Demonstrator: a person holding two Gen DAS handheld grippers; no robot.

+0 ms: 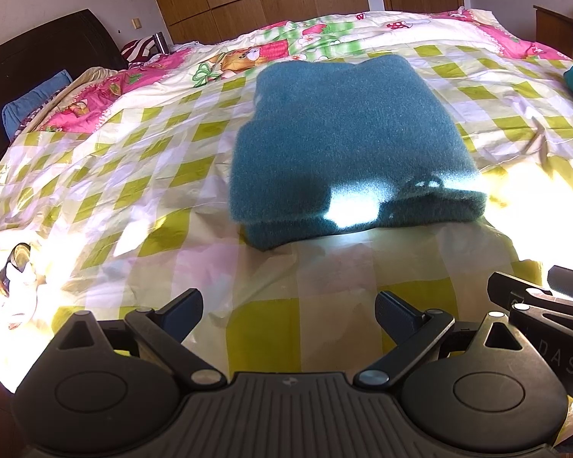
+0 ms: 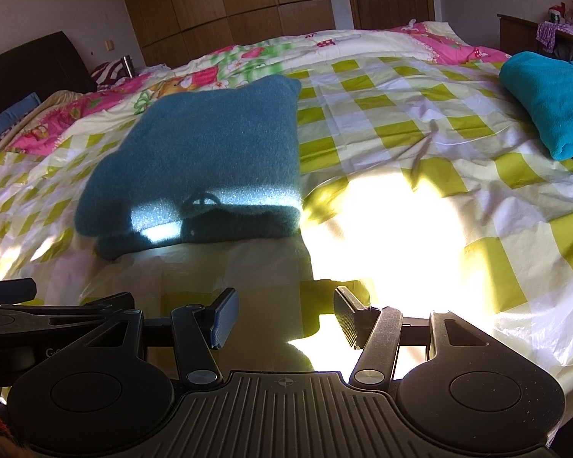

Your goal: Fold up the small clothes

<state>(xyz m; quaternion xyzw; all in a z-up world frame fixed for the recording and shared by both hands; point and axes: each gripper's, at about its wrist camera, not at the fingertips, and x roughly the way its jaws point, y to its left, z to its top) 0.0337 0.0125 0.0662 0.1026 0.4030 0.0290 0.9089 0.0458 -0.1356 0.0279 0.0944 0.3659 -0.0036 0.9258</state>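
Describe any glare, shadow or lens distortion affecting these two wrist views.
Left wrist view: sunlight blows out the checked bedcover at lower left and right, with a bright patch on the folded teal garment; edges bow from the fisheye. Right wrist view: a large washed-out sun patch right of the garment, tool shadows on its near edge.

Fuzzy knit teal garment (image 1: 343, 126) lies on a glossy, crinkled, seemingly plastic checked sheet (image 1: 141, 175).

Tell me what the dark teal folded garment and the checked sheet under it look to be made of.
Dark teal garment: looks like fleece or fuzzy knit, matte, with a soft napped surface and blurry edges. Checked sheet: seems a thin plastic-like or glossy cloth, since it shines in the sun and holds sharp crinkles; which one is unclear.
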